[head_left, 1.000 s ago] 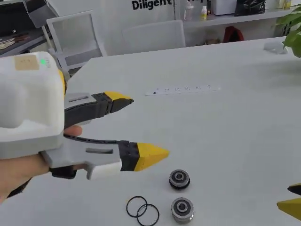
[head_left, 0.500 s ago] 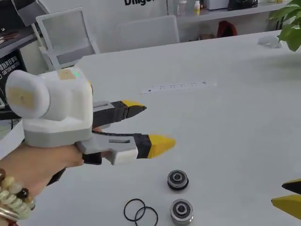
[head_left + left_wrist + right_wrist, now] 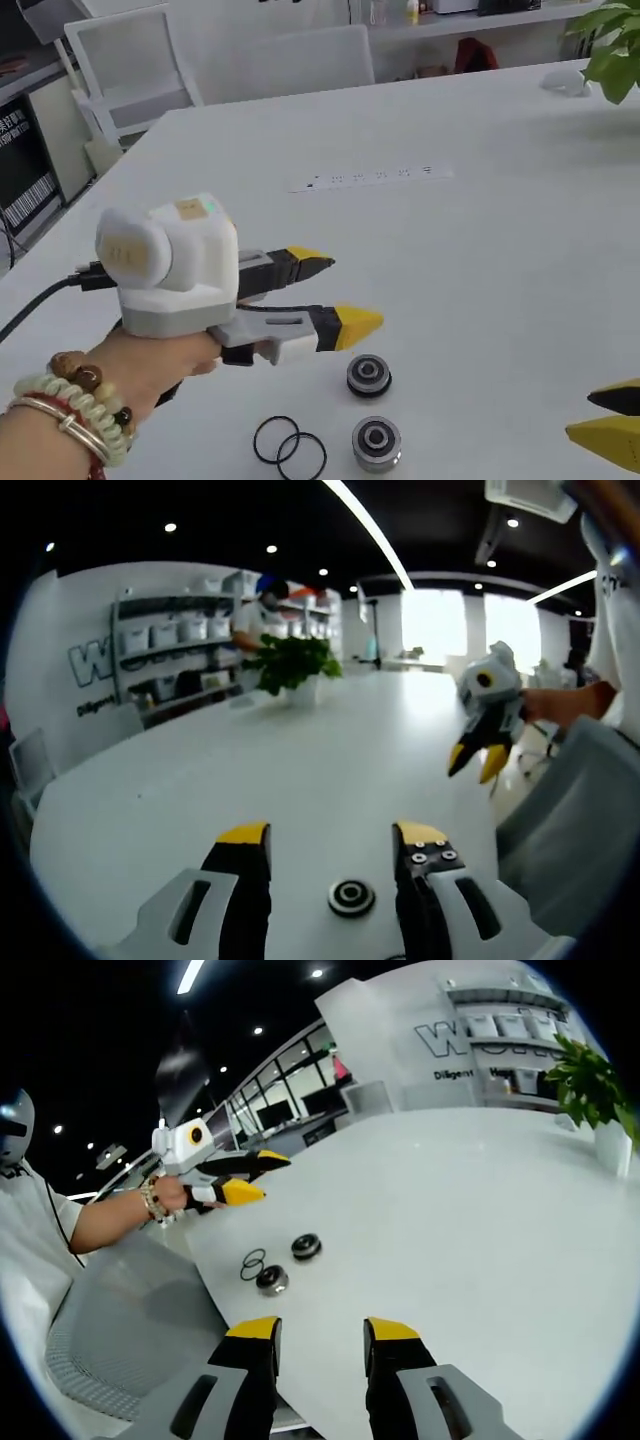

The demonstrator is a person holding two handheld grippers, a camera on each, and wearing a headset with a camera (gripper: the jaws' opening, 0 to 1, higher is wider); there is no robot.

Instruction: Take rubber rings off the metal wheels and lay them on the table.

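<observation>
Two rubber rings point(image 3: 289, 447) already lie overlapped on the white bench point(image 3: 480, 250), just beside the nearer metal wheel point(image 3: 375, 440). The farther wheel point(image 3: 368, 375) looks darker round its rim, so a ring may be left there, though I cannot be sure. The left tool point(image 3: 357, 292), gripped in a hand point(image 3: 150, 375) wearing bead bracelets, hangs roughly level above the bench near the farther wheel, jaws moderately apart and empty. The right tool point(image 3: 580, 415) sits at the near right, narrowly parted, holding nothing.
</observation>
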